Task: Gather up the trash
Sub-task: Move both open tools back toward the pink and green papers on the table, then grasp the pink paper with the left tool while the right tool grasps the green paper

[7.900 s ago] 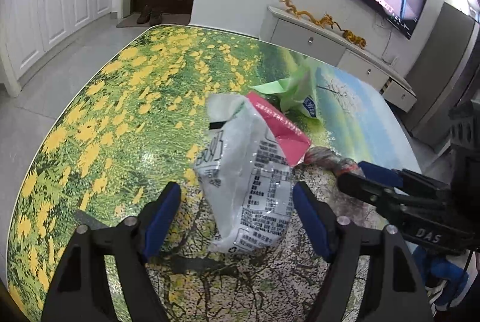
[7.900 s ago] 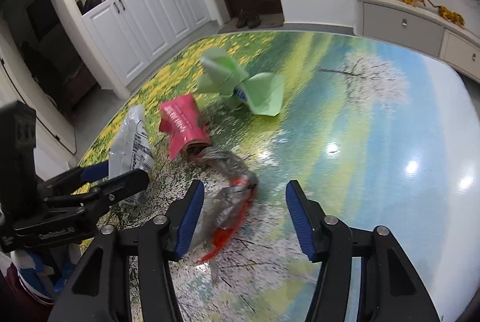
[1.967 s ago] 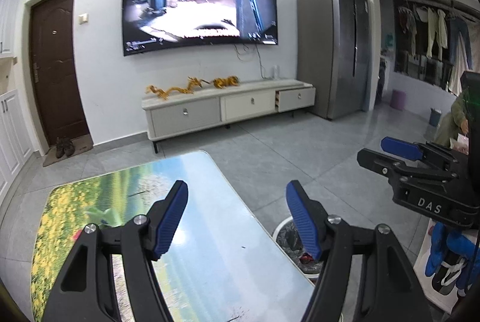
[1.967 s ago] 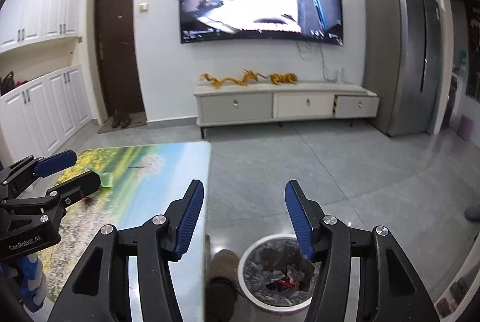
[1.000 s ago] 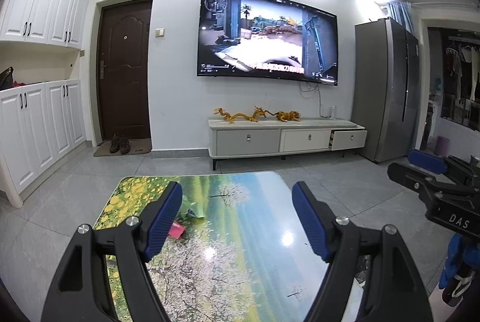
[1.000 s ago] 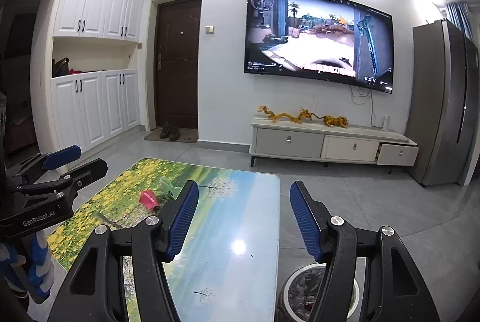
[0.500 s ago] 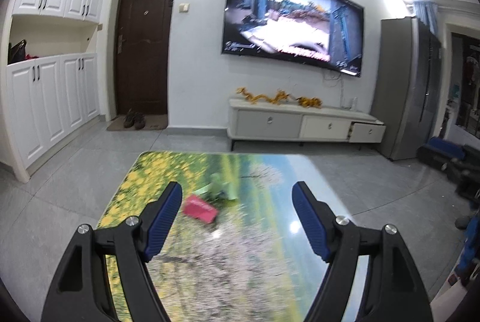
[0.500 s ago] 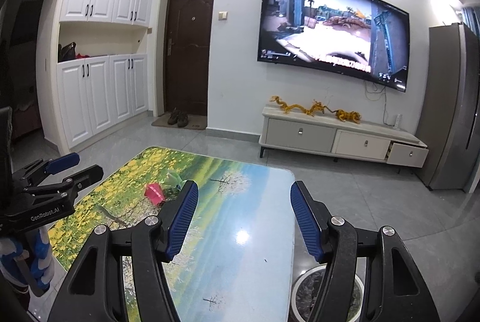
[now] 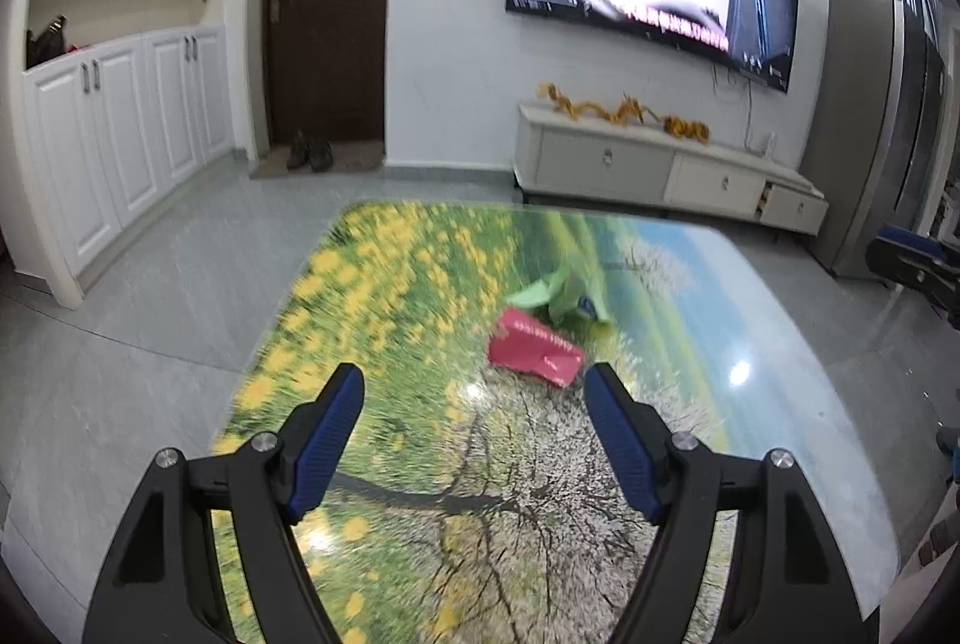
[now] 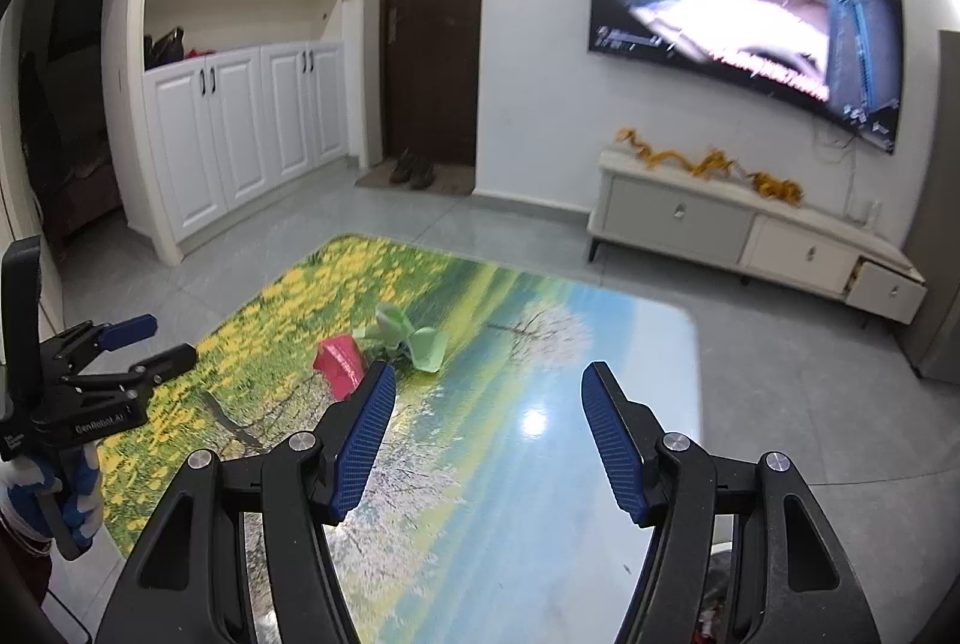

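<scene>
Both tongs hang spread and empty, so you are on the way in for another pickup. From the left wrist, your left tongs [image 9: 474,386] frame the table [image 9: 780,374], with the red wrapper [image 9: 536,347] just above centre and the green wrapper [image 9: 564,293] touching its far side. From the right wrist, your right tongs [image 10: 487,383] point at bare tabletop; both wrappers lie left of centre, the bin [image 10: 729,593] peeks in at the lower right. Next, I judge, lower one pair over the red wrapper and pinch it.
</scene>
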### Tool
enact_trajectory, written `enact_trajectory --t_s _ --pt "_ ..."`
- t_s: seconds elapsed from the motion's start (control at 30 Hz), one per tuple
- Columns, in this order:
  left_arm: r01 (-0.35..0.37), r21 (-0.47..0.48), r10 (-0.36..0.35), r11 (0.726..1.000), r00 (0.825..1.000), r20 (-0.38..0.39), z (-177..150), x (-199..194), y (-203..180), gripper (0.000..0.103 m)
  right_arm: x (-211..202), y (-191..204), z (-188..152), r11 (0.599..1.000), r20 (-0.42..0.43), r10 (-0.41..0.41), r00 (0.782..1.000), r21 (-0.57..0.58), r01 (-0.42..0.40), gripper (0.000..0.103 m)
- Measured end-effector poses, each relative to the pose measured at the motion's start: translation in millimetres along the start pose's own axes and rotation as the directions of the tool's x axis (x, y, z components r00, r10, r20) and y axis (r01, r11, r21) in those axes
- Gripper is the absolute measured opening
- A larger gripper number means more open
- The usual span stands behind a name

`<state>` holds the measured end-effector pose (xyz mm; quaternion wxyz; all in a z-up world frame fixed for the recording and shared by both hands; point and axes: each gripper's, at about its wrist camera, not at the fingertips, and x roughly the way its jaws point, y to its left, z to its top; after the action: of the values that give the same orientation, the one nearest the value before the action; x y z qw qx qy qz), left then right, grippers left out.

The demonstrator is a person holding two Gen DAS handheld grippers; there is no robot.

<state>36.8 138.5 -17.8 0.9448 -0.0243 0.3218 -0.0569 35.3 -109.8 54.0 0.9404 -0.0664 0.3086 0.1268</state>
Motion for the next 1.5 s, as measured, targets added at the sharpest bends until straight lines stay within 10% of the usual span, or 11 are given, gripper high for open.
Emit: enact_trajectory --t_s 0.57,1.2,1.5 --pt "0.026 -0.031 -0.031 0.999 0.983 -0.183 18 152 -21 0.075 144 -2 16 0.993 -0.132 0.121 0.984 0.021 -0.119 0.064" --pt "0.118 -0.14 -0.141 0.983 0.975 -0.174 12 159 7 0.057 244 52 25 0.95 -0.2 0.311 0.929 0.055 -0.306 0.063" --pt "0.129 -0.127 -0.15 0.984 0.974 -0.172 14 156 1 0.052 241 45 17 0.94 -0.212 0.34 0.916 0.063 -0.334 0.036"
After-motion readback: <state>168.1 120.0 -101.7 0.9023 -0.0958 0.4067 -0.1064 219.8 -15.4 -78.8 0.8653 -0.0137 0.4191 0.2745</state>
